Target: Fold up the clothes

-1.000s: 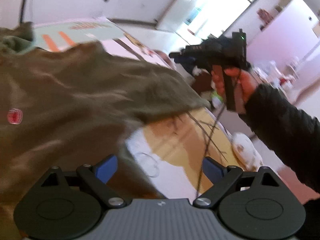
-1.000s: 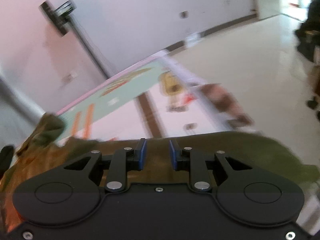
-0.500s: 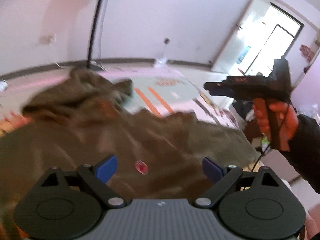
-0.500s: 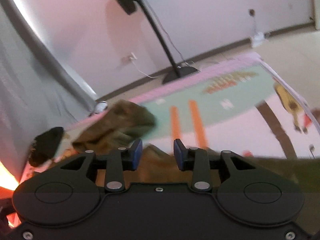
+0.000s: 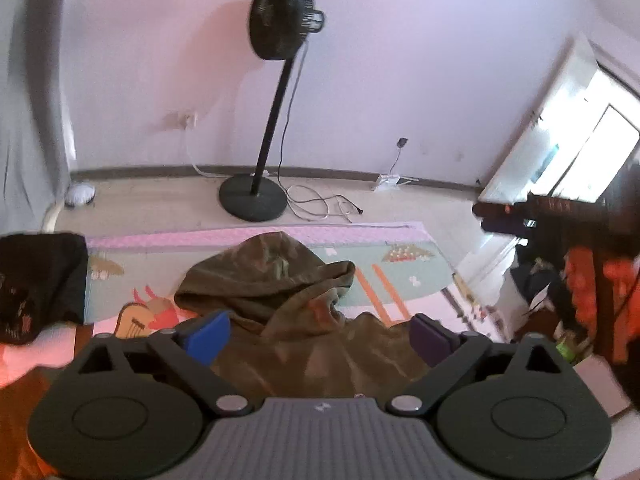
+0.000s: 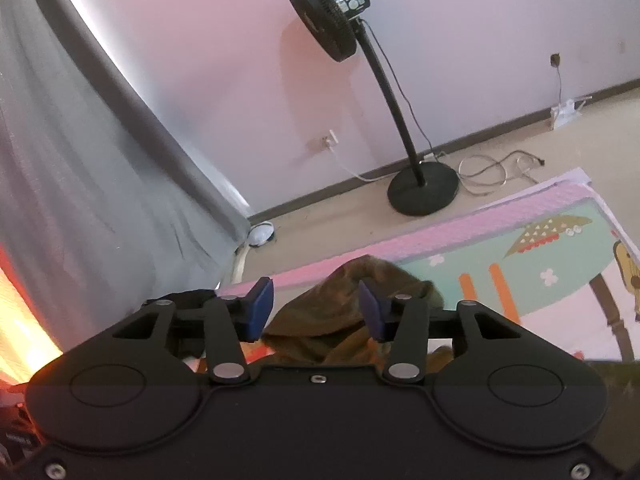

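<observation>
An olive-green hoodie [image 5: 280,280] lies crumpled on the colourful play mat [image 5: 400,268], its hood towards the wall. My left gripper [image 5: 318,336] hangs above its body with the jaws wide open and nothing between the pads. In the right wrist view the hoodie's hood [image 6: 372,280] shows beyond my right gripper [image 6: 314,312]. That gripper's jaws are opening, and its blue pads [image 6: 258,312] touch no cloth. From the left wrist view, the right gripper [image 5: 552,208] is blurred at the far right, held by a hand [image 5: 592,280].
A black standing fan [image 5: 280,20] with a round base [image 5: 252,200] stands by the wall, with loose cables [image 5: 320,204] beside it. A black garment [image 5: 40,280] lies at the mat's left end. A grey curtain [image 6: 80,180] hangs at the left. A bright doorway [image 5: 580,152] is at the right.
Both grippers have risen off the hoodie and swung round, so the wall and fan fill the views. The right gripper's jaws have spread wider. The hoodie now lies on the mat below.
</observation>
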